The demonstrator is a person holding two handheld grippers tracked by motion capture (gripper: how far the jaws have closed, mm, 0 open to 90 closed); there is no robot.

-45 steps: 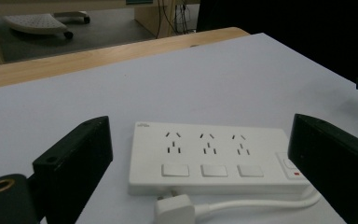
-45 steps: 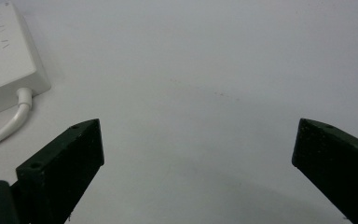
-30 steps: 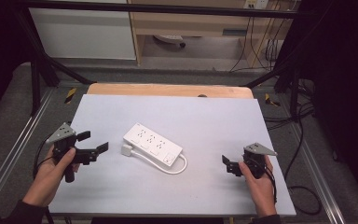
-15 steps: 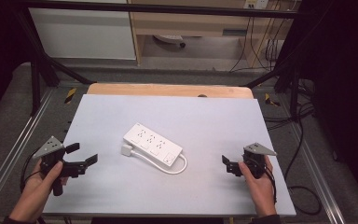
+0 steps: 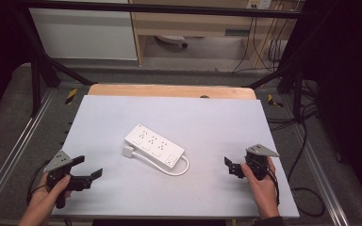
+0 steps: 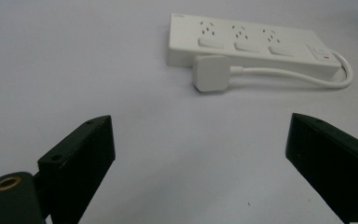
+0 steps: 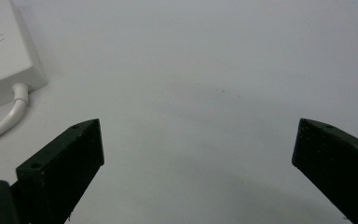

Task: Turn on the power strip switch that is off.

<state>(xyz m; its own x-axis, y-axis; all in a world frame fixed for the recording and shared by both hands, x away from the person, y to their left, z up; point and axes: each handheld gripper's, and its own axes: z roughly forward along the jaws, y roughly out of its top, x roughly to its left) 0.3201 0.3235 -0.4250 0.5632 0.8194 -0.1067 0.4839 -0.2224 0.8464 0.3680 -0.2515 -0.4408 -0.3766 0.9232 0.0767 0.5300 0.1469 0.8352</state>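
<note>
I keep both claws spread apart and holding nothing, the left claw (image 5: pixel 86 170) near the front left corner of the surface (image 5: pixel 207 117) and the right claw (image 5: pixel 230 167) toward the front right, probably to approach the power strip (image 5: pixel 154 146) lying mid-surface with its plug (image 5: pixel 128 151) just beside it.

No text, brand or number can be read anywhere; the white power strip (image 6: pixel 251 46) bears only a small mark near one corner, too faint to make out.
</note>
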